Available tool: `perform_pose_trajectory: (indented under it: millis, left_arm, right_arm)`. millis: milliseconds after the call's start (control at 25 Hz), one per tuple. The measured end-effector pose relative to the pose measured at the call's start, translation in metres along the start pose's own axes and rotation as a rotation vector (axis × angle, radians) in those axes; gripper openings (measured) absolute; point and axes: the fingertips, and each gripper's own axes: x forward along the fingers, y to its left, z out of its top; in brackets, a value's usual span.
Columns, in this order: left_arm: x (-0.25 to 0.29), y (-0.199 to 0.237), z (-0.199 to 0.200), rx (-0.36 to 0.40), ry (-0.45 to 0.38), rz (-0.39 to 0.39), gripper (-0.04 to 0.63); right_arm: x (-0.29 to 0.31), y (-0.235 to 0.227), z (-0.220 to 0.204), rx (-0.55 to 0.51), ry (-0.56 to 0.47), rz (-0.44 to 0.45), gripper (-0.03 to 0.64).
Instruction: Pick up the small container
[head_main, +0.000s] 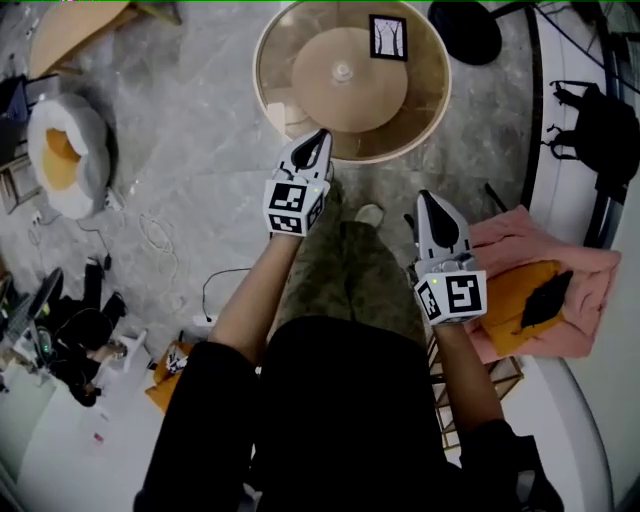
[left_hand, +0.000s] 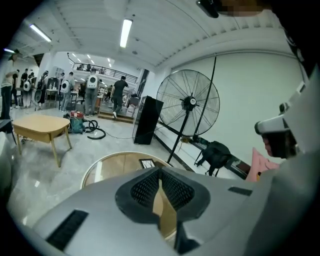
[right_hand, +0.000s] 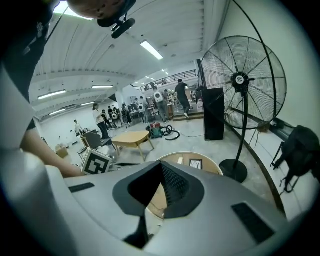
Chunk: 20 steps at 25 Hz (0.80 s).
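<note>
No small container shows in any view. In the head view my left gripper (head_main: 316, 146) is held out at the near rim of a round glass-topped table (head_main: 270, 105) and is shut with nothing in it. My right gripper (head_main: 431, 203) hangs lower and to the right, over the floor, also shut and empty. On the table's far side lies a black-framed card with a tree picture (head_main: 388, 37). The left gripper view looks past the left gripper (left_hand: 160, 172) to the table (left_hand: 107, 165) and card (left_hand: 146, 163). The right gripper (right_hand: 161, 167) points at the same table (right_hand: 212, 169).
A tall pedestal fan (left_hand: 188, 102) and a black box (left_hand: 147, 120) stand beyond the table, with a black backpack (head_main: 600, 125) to the right. Pink cloth with an orange cushion (head_main: 540, 290) lies at my right. A wooden table (left_hand: 40, 127), cables and people are farther off.
</note>
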Motion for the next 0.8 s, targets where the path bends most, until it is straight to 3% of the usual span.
perform_pose_trajectory:
  millis: [320,440,640,720,800]
  left_arm:
    - [0.106,0.084,-0.054,0.021,0.104,-0.063,0.028]
    - [0.138,0.091,-0.066,0.058,0.107,-0.086,0.028]
    - [0.181,0.105,-0.089,0.084,0.098,-0.081,0.031]
    - [0.196,0.11,-0.096,0.078,0.092,-0.076,0.08]
    - [0.208,0.114,-0.101,0.077,0.088,-0.082,0.203]
  right_arm:
    - [0.113,-0.003,-0.038,0.035,0.066,0.002,0.021]
    - [0.127,-0.007,-0.061,0.021,0.082,0.0,0.021]
    - [0.159,-0.024,-0.094,0.096,0.091,-0.063,0.021]
    - [0.172,-0.028,-0.101,0.114,0.092,-0.07,0.021]
    - [0.18,-0.028,-0.106,0.114,0.094,-0.066,0.021]
